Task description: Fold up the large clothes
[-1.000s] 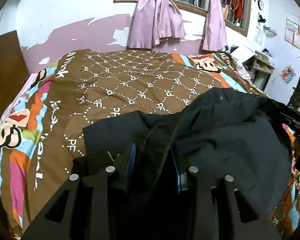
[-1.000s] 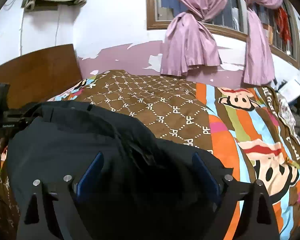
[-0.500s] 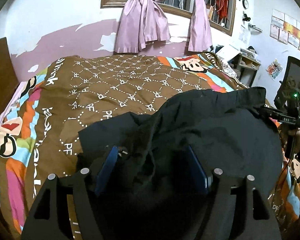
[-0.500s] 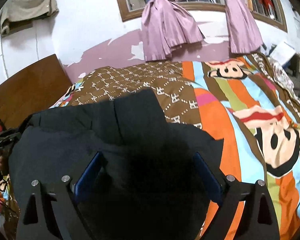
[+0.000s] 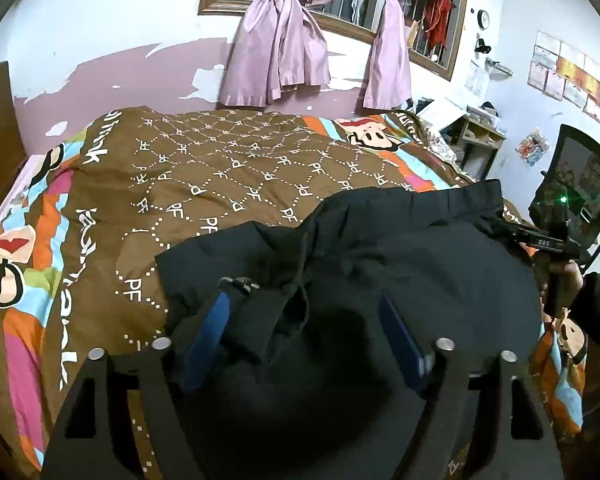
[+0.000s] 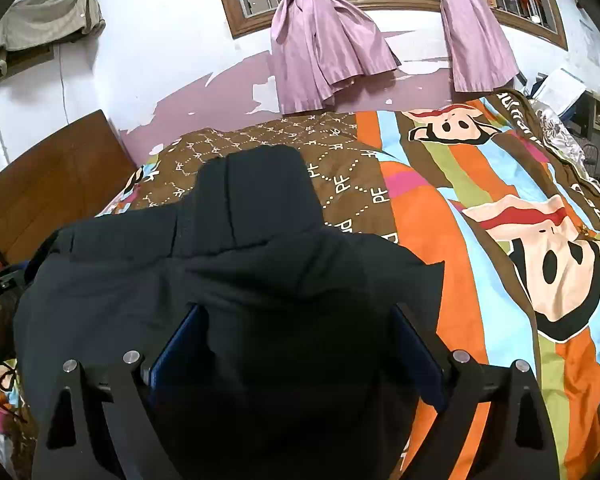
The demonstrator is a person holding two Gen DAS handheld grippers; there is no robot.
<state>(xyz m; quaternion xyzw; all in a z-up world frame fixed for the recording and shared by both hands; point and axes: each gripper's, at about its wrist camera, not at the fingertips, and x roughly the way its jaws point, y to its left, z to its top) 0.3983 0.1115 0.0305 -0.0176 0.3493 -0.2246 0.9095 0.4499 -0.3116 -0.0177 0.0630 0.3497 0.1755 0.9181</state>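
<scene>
Spread wider since a second ago: dark garment now flatter across the near part of the bed, hood-like flap thrown further forward over the brown quilt, left jaws opened from a close pinch to a wide gap. Lies directly ahead of and under both grippers, long axis running side to side between them, one end at each. Neither hand clearly nearer; both right at the cloth.

Black or very dark navy, thick and matte, likely a padded jacket. Rumpled ridge and a small metal toggle beside the left finger, a stitched seam down the flap, one pointed corner reaching onto the orange stripe.

Left gripper spread wide, blue pads well apart, fabric bunched loosely between them, apparently not clamped. Right gripper likewise spread, pads either side of a mound of cloth; whether any fold is truly held cannot be told. Same right gripper visible from the left view at the garment's far edge.

Beyond: cartoon-print quilt, wooden headboard, pink curtains, office chair.
</scene>
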